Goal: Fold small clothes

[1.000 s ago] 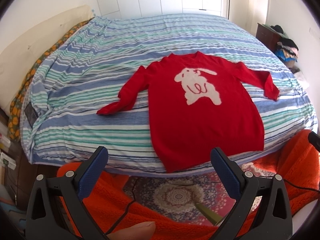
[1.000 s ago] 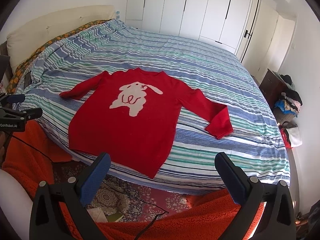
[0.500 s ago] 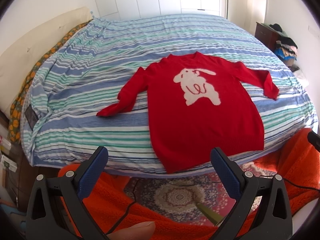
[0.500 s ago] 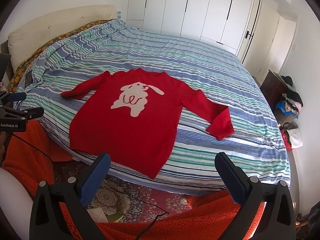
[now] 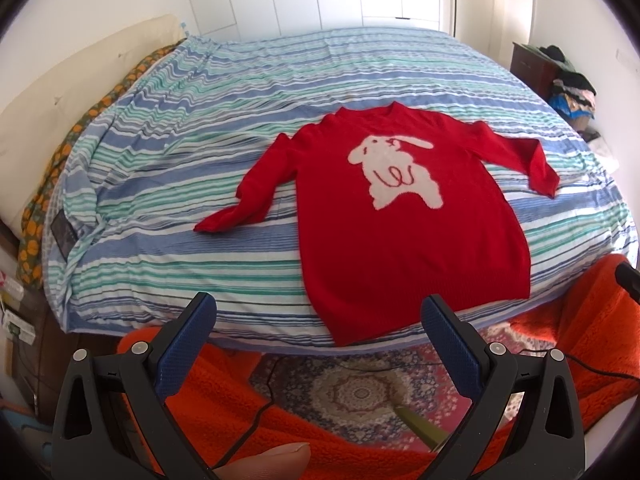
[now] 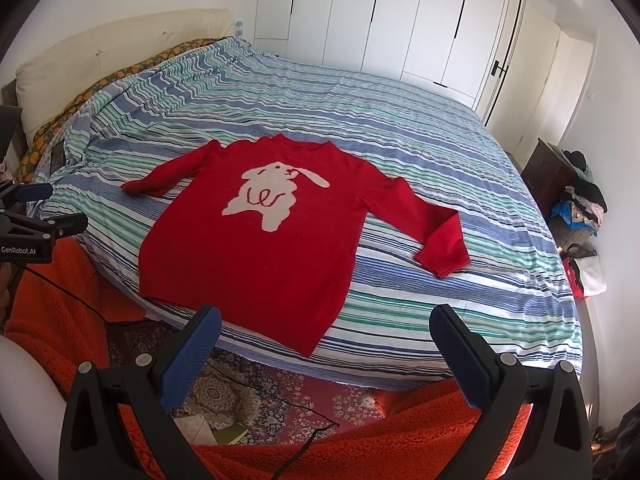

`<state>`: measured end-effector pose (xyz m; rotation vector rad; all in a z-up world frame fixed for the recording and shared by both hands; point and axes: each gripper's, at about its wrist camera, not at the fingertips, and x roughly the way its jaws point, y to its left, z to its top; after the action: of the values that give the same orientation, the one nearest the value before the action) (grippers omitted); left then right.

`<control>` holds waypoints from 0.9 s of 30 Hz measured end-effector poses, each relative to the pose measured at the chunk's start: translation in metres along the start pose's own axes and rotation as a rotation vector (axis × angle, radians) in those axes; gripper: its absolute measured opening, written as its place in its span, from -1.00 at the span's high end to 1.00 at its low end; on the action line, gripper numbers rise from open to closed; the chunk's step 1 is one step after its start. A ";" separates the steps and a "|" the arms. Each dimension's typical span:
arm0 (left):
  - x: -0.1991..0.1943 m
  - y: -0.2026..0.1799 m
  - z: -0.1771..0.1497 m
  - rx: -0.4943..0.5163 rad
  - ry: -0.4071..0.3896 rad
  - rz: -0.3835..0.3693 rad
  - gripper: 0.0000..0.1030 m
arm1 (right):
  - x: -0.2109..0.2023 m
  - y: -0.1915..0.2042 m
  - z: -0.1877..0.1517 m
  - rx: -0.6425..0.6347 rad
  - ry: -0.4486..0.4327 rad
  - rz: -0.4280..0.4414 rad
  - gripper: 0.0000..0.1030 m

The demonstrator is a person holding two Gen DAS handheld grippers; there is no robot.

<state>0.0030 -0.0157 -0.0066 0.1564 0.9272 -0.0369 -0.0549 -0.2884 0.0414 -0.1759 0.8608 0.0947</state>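
A red sweater with a white rabbit figure on its chest lies flat and face up on the striped bedspread, near the edge of the bed that is closest to the cameras; its hem reaches just to that edge; both sleeves are spread out to the sides, each one bent at the elbow, and the cuffs rest on the bedspread.

The left gripper is held in the air before the bed edge; its two blue-padded fingers stand wide apart and hold nothing; the sweater hem shows between them but apart from them. The right gripper is also before the edge, its fingers equally wide apart and empty. Below both there is an orange fleece fabric and a patterned rug; white wardrobe doors stand behind the bed.
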 end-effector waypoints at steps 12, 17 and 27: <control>-0.002 0.006 -0.002 -0.006 -0.013 -0.003 -0.99 | 0.001 0.002 0.000 -0.001 0.006 0.002 -1.00; -0.001 0.007 -0.002 -0.017 -0.008 -0.008 -0.99 | -0.002 0.006 -0.001 -0.016 -0.010 -0.012 -1.00; -0.001 -0.001 0.000 0.010 -0.009 -0.005 -0.99 | -0.002 -0.001 -0.002 0.002 -0.009 -0.011 -0.99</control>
<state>0.0022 -0.0169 -0.0056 0.1629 0.9181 -0.0468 -0.0577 -0.2898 0.0417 -0.1779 0.8506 0.0844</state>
